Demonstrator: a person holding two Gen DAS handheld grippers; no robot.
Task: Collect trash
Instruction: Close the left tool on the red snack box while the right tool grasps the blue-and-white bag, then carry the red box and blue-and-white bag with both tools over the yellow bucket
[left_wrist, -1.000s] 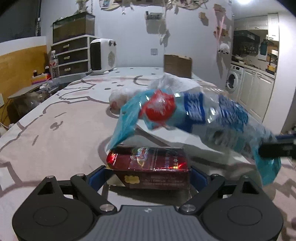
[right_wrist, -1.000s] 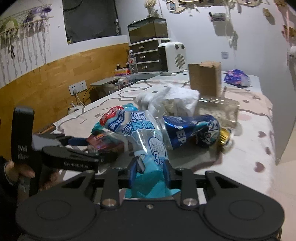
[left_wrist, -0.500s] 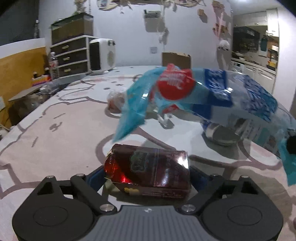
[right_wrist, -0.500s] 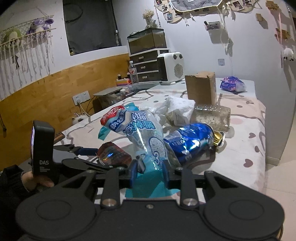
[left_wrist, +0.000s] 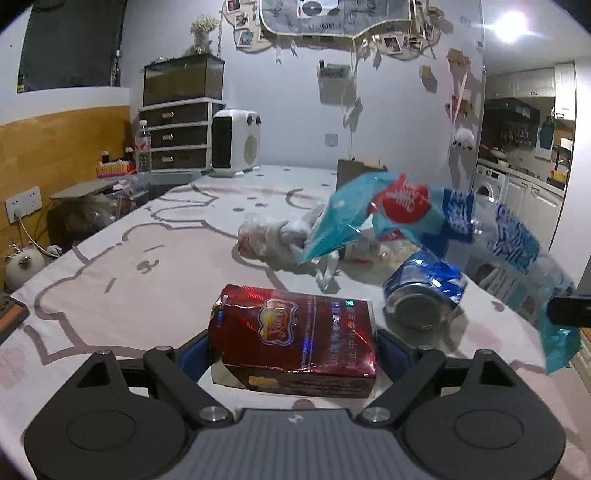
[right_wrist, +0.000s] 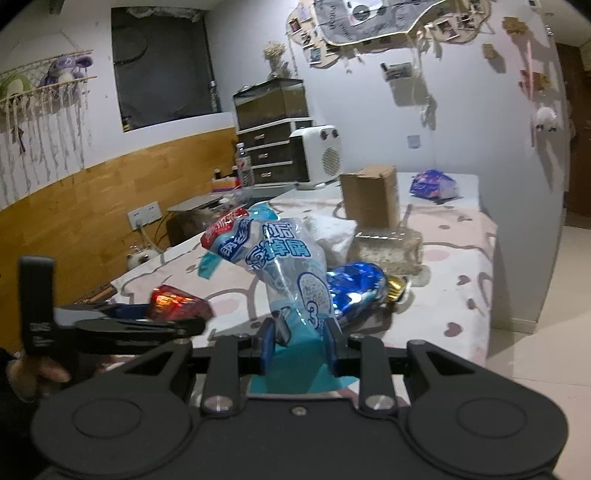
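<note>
My left gripper (left_wrist: 293, 343) is shut on a red cigarette pack (left_wrist: 295, 332) and holds it above the table; the pack also shows in the right wrist view (right_wrist: 173, 308). My right gripper (right_wrist: 297, 341) is shut on the end of a blue and clear plastic wrapper (right_wrist: 280, 266), which hangs in the air at the right of the left wrist view (left_wrist: 443, 221). A crushed blue can (left_wrist: 424, 295) lies on the table, also seen in the right wrist view (right_wrist: 354, 288). Crumpled white plastic (left_wrist: 273, 236) lies behind it.
A cardboard box (right_wrist: 371, 197), a clear plastic container (right_wrist: 388, 247) and a purple packet (right_wrist: 432, 186) stand on the cloth-covered table (left_wrist: 129, 266). A white heater (left_wrist: 234, 142) and drawers (left_wrist: 173, 136) are at the back. The table's right edge drops to the floor (right_wrist: 528, 332).
Both grippers have risen and drawn back from the table, carrying the cigarette pack and the wrapper. The wrapper has lifted off the can, which now lies uncovered.
</note>
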